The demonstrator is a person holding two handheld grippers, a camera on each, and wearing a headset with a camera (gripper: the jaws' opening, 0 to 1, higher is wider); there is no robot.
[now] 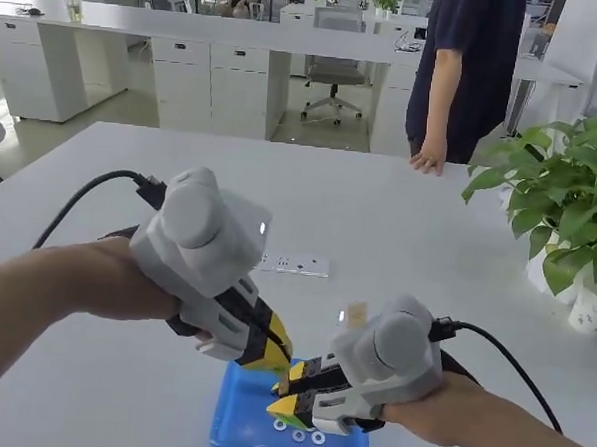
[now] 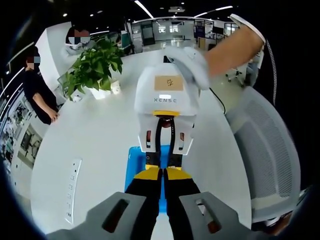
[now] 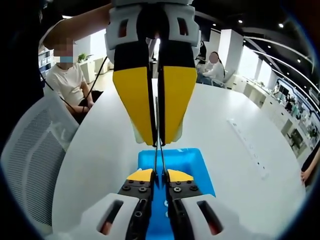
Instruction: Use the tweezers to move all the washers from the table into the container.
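Over the blue container (image 3: 192, 165), the tweezers (image 3: 158, 145) are clamped by two grippers that meet nose to nose.

Nearest in the head view, three small washers (image 1: 298, 434) are seen lying inside the container, by its near edge and just under the right gripper (image 3: 155, 177). In the right gripper view, that gripper's jaws are closed to a narrow slit on the lower ends of the tweezers' thin arms. The upper part of the tweezers is pinched between the broad yellow jaws of the left gripper (image 1: 277, 351), which are pressed tight together. The container is set on a white table (image 1: 427, 250). Farther back a power strip (image 1: 294, 265) is laid flat. At the right edge a potted plant (image 1: 570, 198) is placed. At the far edge a standing person (image 1: 457, 72) is seen, one hand on the table.
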